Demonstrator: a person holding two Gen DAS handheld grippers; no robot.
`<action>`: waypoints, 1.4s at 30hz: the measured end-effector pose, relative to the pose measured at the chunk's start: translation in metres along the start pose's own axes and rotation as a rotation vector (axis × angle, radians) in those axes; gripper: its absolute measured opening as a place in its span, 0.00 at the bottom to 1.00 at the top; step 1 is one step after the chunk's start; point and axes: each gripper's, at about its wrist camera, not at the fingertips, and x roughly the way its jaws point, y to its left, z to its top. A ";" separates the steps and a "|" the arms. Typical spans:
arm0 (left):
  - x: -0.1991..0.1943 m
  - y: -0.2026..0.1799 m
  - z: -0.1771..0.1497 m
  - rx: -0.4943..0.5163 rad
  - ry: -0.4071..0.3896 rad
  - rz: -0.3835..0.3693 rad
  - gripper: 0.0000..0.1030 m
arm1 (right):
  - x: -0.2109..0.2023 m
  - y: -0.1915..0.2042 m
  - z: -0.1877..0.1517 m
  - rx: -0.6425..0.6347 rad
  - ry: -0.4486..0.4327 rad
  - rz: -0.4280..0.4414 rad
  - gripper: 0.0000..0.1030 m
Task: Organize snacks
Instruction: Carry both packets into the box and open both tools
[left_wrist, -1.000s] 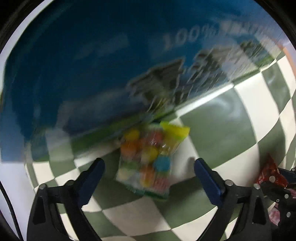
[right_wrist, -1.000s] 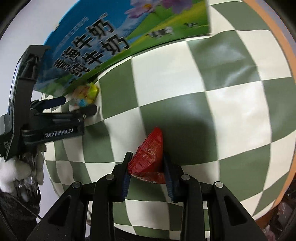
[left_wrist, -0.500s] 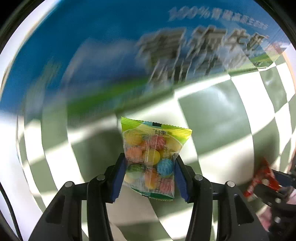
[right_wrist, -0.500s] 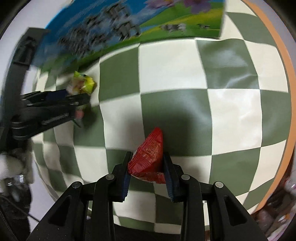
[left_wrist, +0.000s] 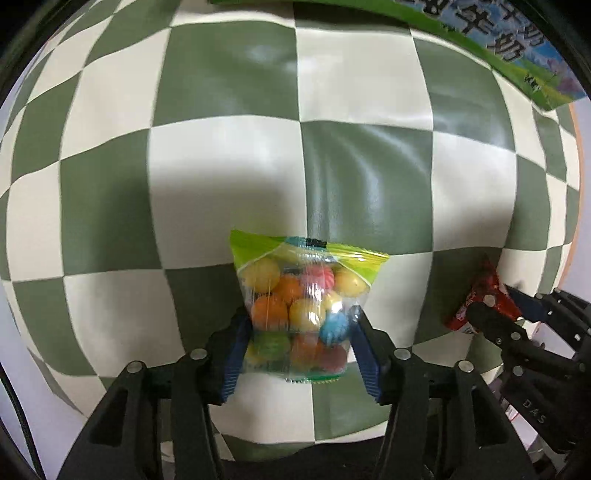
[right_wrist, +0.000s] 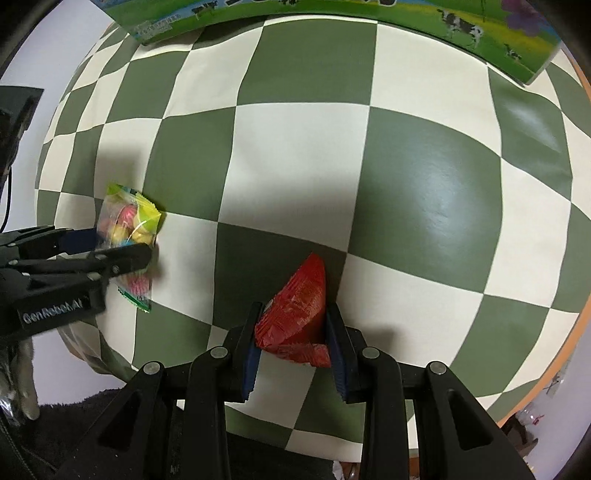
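My left gripper (left_wrist: 300, 341) is shut on a clear bag of coloured candy balls (left_wrist: 302, 300) with a green top, held above the checkered tablecloth. In the right wrist view the same bag (right_wrist: 127, 225) shows at the left in the left gripper (right_wrist: 110, 251). My right gripper (right_wrist: 293, 345) is shut on a red snack packet (right_wrist: 299, 302), also held above the cloth. In the left wrist view that packet (left_wrist: 480, 295) and the right gripper (left_wrist: 513, 310) show at the right edge.
A green-and-white checkered cloth (right_wrist: 303, 155) covers the table. A blue and green milk carton box (right_wrist: 332, 14) stands along the far edge and also shows in the left wrist view (left_wrist: 498, 40). The table's orange rim (right_wrist: 576, 332) runs at the right.
The left gripper closed on the candy bag and lifted it back from the milk box. The right gripper, still holding the red packet, also drew back from the box.
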 end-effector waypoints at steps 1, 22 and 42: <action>0.005 0.000 0.000 0.013 0.005 0.012 0.52 | 0.002 0.001 0.002 0.002 0.002 0.002 0.35; -0.091 -0.033 -0.023 0.048 -0.107 -0.050 0.44 | -0.088 -0.038 -0.013 0.065 -0.101 0.088 0.35; -0.213 -0.076 0.050 0.142 -0.412 -0.026 0.44 | -0.227 -0.056 0.031 0.133 -0.457 0.122 0.35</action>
